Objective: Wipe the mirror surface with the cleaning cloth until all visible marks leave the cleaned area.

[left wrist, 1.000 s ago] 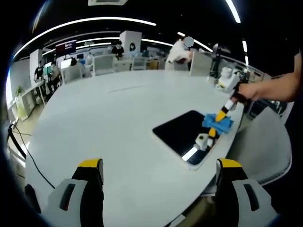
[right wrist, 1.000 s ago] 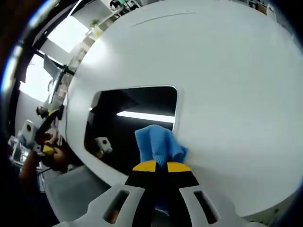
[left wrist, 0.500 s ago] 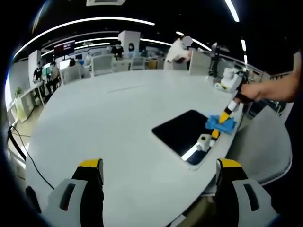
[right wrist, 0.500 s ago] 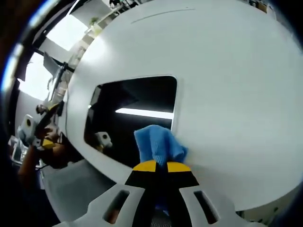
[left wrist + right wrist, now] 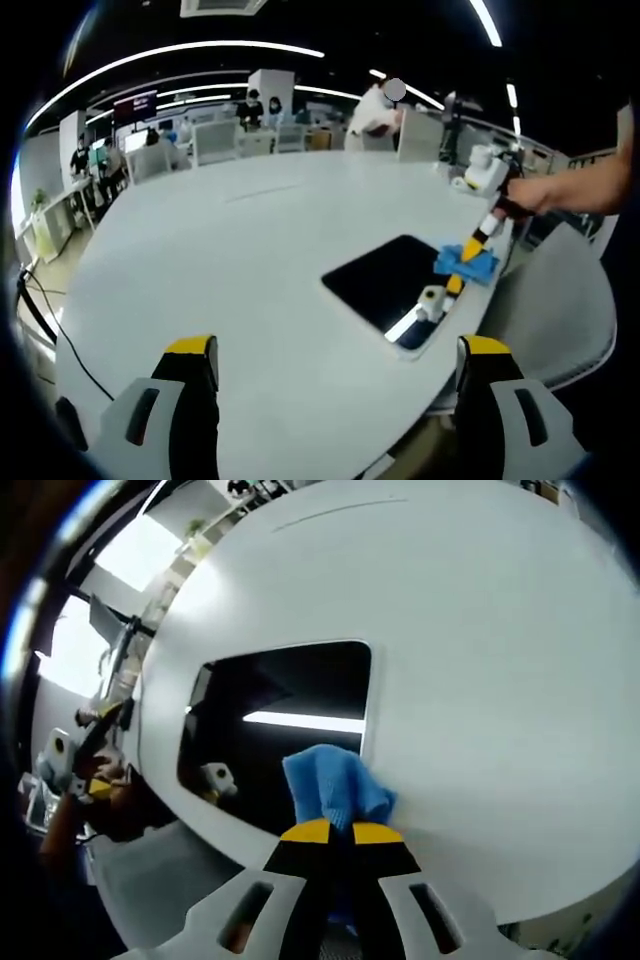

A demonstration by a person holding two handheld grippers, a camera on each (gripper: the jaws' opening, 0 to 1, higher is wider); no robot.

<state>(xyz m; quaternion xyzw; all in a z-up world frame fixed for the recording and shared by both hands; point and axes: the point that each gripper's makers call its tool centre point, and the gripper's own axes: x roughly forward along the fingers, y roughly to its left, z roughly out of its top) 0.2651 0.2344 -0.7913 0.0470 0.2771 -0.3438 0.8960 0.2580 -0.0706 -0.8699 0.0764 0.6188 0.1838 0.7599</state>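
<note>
Mirror, a dark rectangular glass panel point(image 5: 285, 720), is laid flat on the white round counter point(image 5: 480, 680), just ahead of the right claw point(image 5: 335, 832), which is clenched on a blue cleaning cloth point(image 5: 335, 785) pressed at its edge for wiping. The left claw point(image 5: 335, 350) is held released, well back.

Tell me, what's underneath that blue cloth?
The blue cloth, pinched in the right gripper, lies over the mirror's near edge and the white table. Any marks beneath it are covered.
</note>
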